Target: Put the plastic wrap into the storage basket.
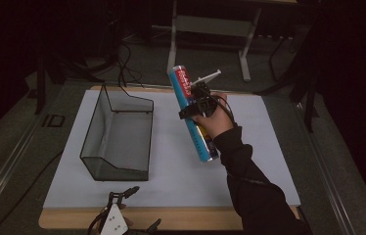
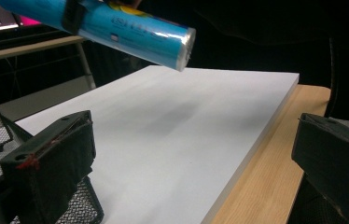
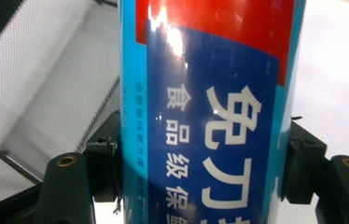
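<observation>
A long blue tube with red and dark blue label panels is held up above the white board, slanting from upper left to lower right. My right gripper is shut on it near its middle. In the right gripper view both jaws press the blue tube from either side. My left gripper rests at the table's front edge, open and holding nothing. The left gripper view shows the blue tube's silver end high above the board, and my left gripper with its jaws wide apart.
A black wire-mesh basket stands on the left part of the white board, its open side up. The wooden table edge runs along the front. A desk frame stands beyond the table on the dark floor.
</observation>
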{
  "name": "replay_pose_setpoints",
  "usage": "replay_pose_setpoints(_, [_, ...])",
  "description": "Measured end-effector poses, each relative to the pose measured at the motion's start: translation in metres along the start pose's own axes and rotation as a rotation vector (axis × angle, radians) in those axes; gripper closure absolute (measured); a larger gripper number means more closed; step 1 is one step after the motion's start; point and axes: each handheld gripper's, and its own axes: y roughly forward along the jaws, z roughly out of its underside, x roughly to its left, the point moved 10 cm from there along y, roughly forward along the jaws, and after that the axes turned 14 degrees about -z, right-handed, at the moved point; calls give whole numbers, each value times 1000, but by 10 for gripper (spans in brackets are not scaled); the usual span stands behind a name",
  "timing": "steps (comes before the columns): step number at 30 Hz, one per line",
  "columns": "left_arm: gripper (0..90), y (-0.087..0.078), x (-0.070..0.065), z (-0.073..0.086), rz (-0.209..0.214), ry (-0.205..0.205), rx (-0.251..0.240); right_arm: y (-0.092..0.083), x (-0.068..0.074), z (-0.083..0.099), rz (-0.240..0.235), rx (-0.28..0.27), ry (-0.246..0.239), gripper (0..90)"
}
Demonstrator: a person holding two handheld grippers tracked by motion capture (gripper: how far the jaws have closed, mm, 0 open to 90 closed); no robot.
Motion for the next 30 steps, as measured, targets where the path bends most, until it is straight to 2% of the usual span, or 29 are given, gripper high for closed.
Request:
replay_pose_setpoints(3, [1, -1, 0, 0, 0, 0, -3, -1, 10, -9, 8, -21, -26, 317])
replay_pose_setpoints(7, [1, -1, 0, 0, 1, 0, -3, -3, 24, -21, -16, -71, -37, 317])
replay_pose_setpoints(13, [1, -1, 1, -1, 2, -2, -5, 1, 49, -37, -39, -97, -65, 317])
replay_pose_setpoints(17, [1, -2, 1, -2, 1, 1, -10, 7, 67, -50, -49, -130, -86, 317])
replay_pose_setpoints(23, [1, -2, 0, -1, 2, 16, -5, 19, 93, -63, -92, -175, -110, 317])
replay_pose_setpoints(27, [1, -3, 0, -2, -1, 19, -10, 30, 104, -69, -103, -206, -111, 317])
replay_pose_setpoints(30, [2, -3, 0, -2, 0, 19, -10, 39, 109, -74, -122, -236, -94, 317])
